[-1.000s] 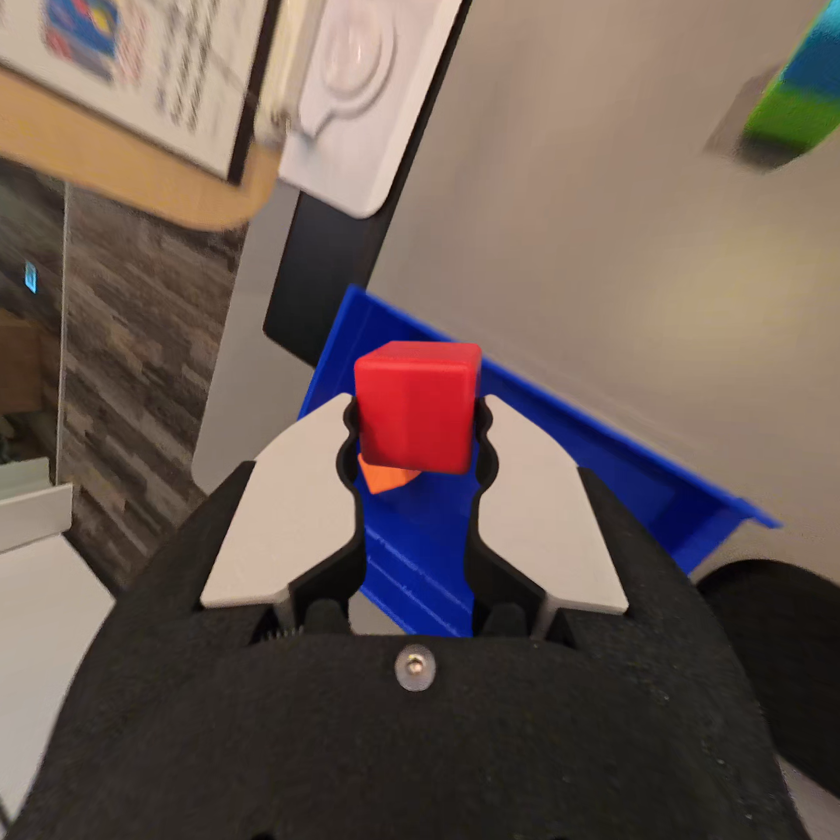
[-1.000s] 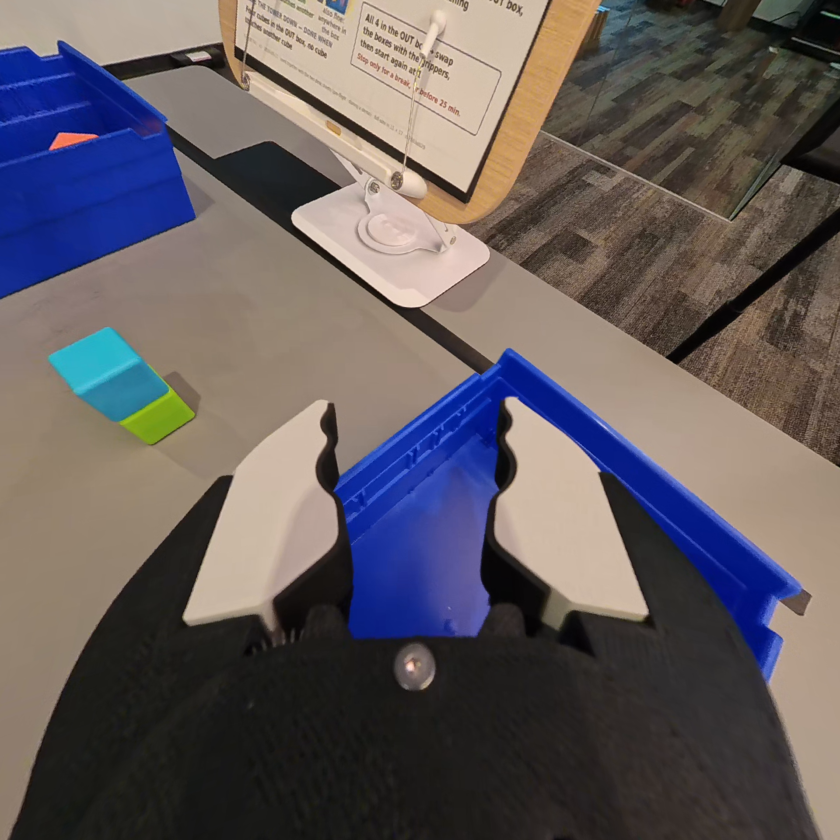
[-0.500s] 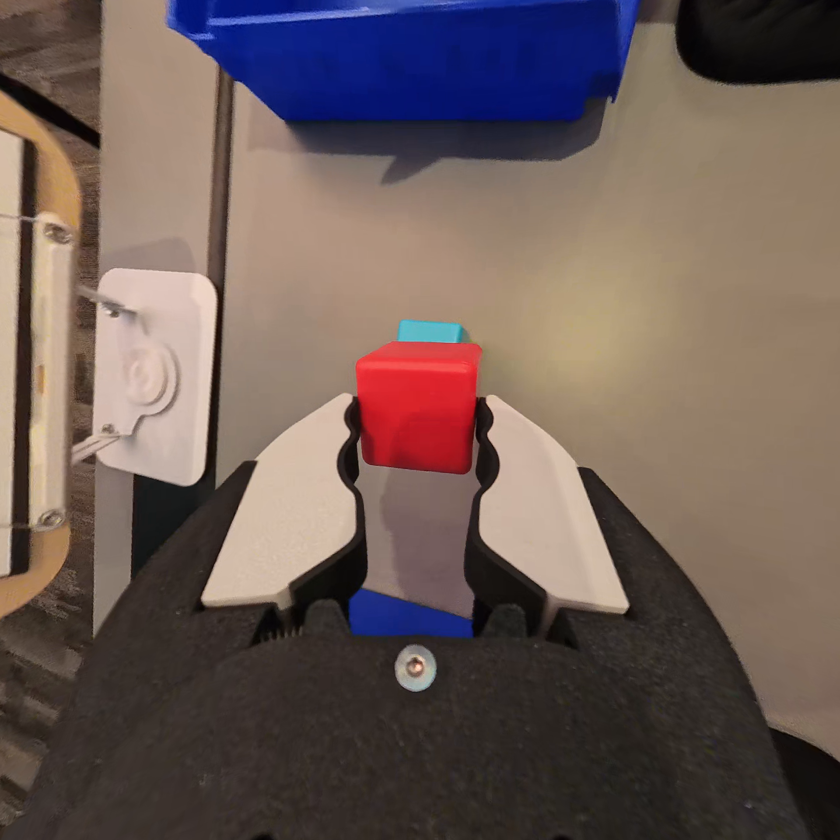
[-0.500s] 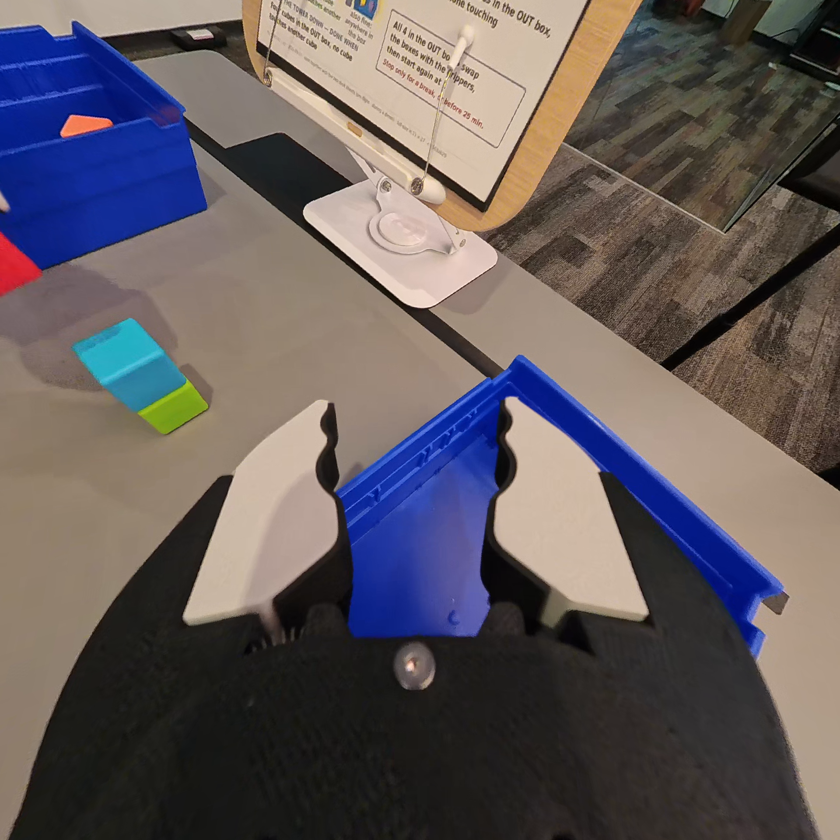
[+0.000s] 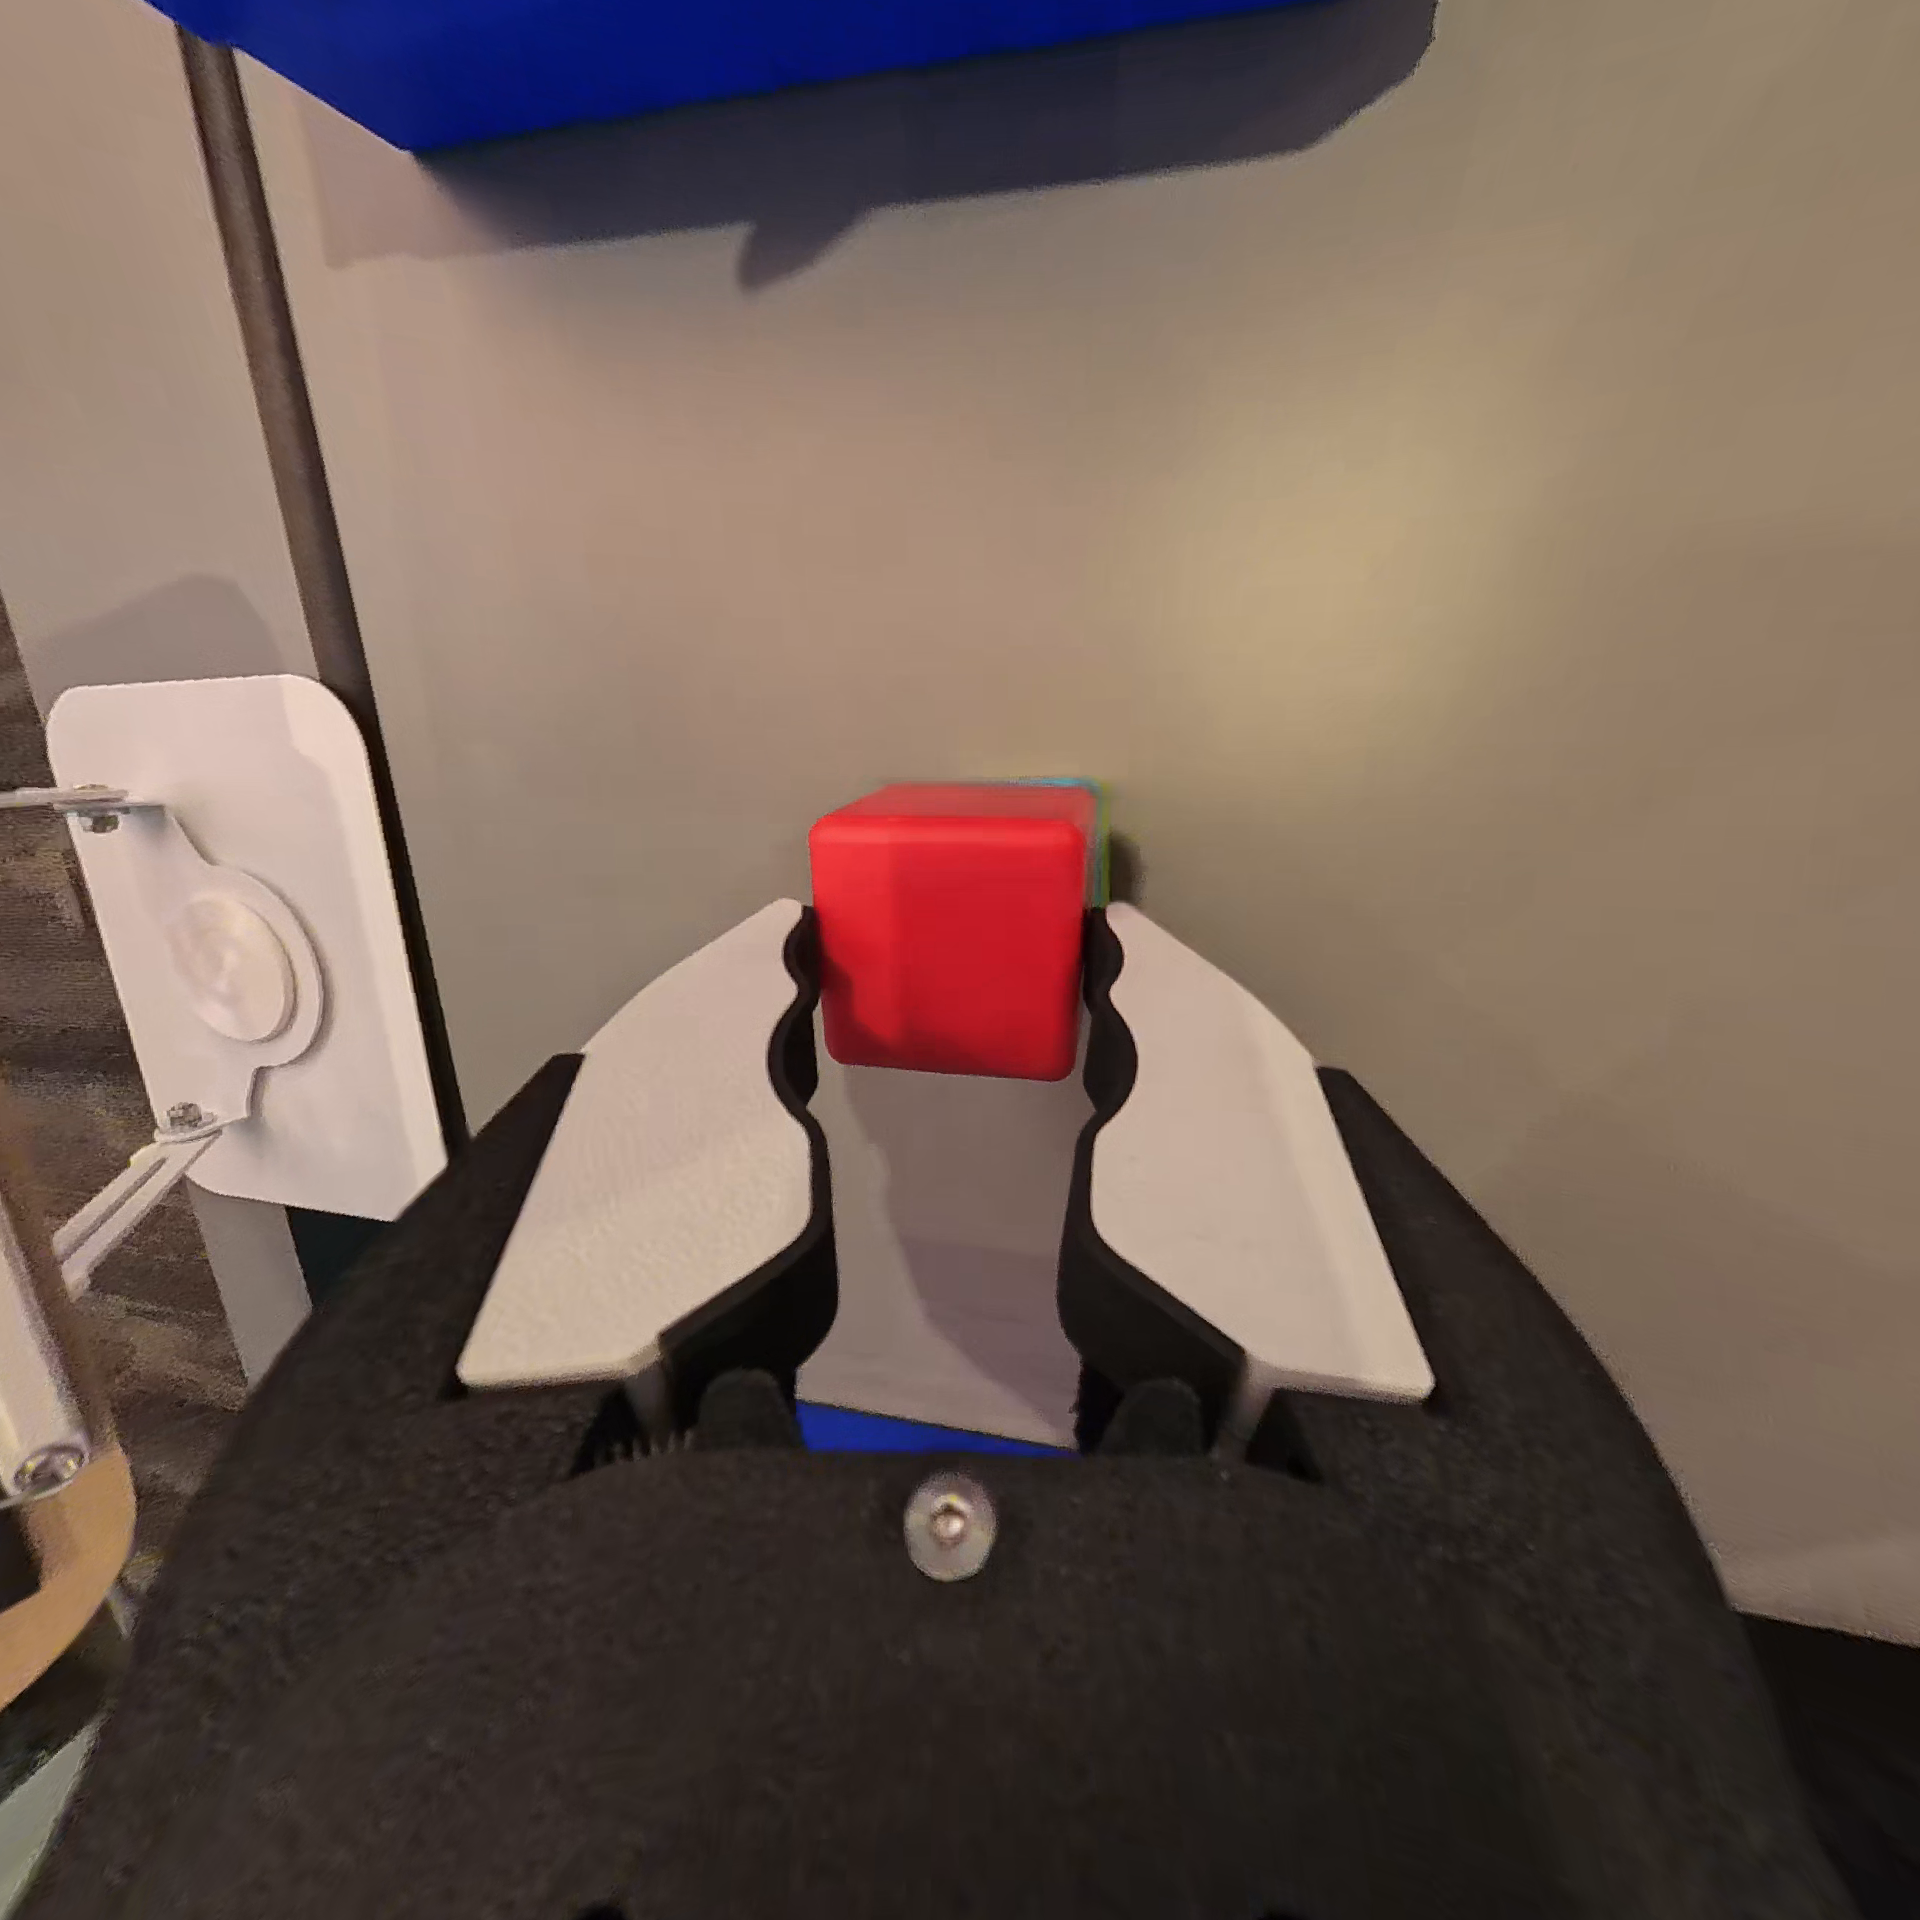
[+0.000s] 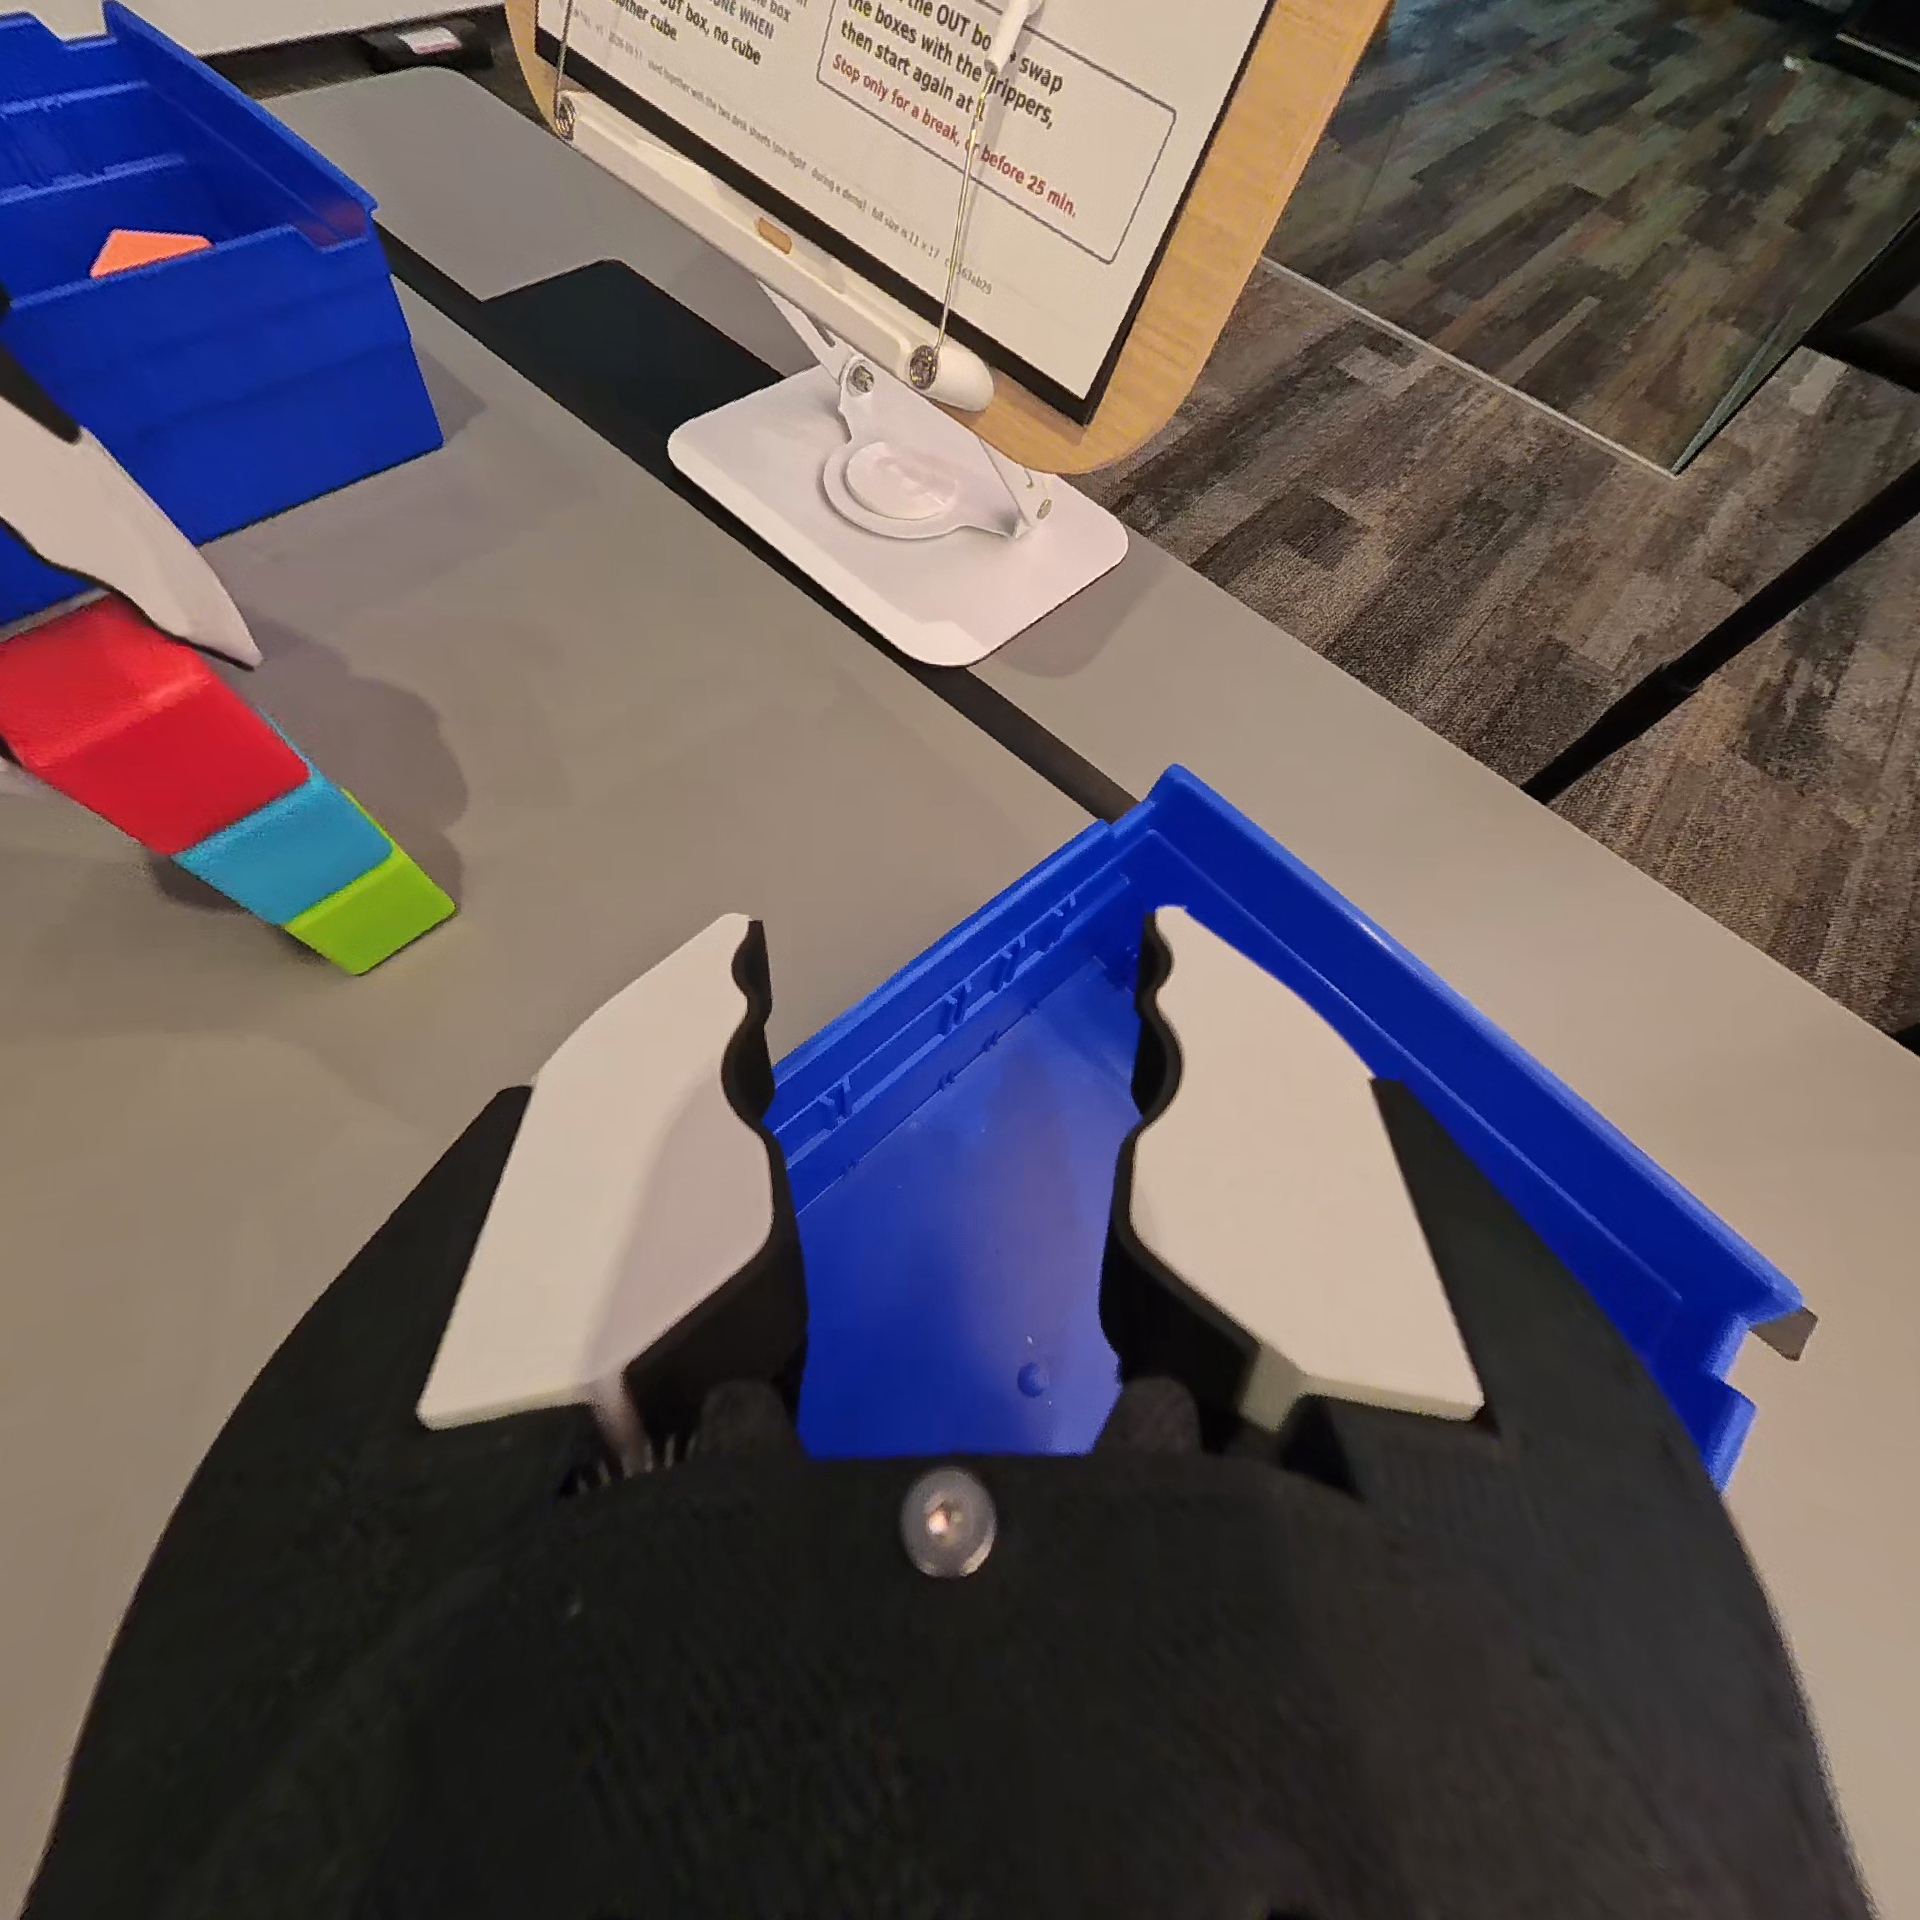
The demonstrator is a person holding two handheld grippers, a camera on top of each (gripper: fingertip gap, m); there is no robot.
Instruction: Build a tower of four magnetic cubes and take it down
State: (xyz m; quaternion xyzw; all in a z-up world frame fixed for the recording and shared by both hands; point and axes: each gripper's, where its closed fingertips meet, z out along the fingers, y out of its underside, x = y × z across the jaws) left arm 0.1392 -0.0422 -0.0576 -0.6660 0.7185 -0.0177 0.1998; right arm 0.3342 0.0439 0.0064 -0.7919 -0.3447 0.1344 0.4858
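My left gripper (image 5: 948,914) is shut on a red cube (image 5: 945,935) and points straight down at the grey table. The right wrist view shows the red cube (image 6: 135,727) resting on a cyan cube (image 6: 281,857), which sits on a green cube (image 6: 369,914). In the left wrist view the red cube hides the stack except for a thin cyan and green edge. An orange cube (image 6: 145,249) lies in the far blue bin (image 6: 239,353). My right gripper (image 6: 951,945) is open and empty above a near blue bin (image 6: 1455,1060).
A sign board on a white stand base (image 6: 914,520) stands at the table's far edge; the base also shows in the left wrist view (image 5: 229,935). A dark seam (image 5: 270,416) runs across the table. Dark patterned floor lies beyond the edge.
My left gripper carried the red cube from over the far bin to the cyan-green stack and lowered it onto the cyan cube. My right gripper stayed open over the near bin, shifting slightly.
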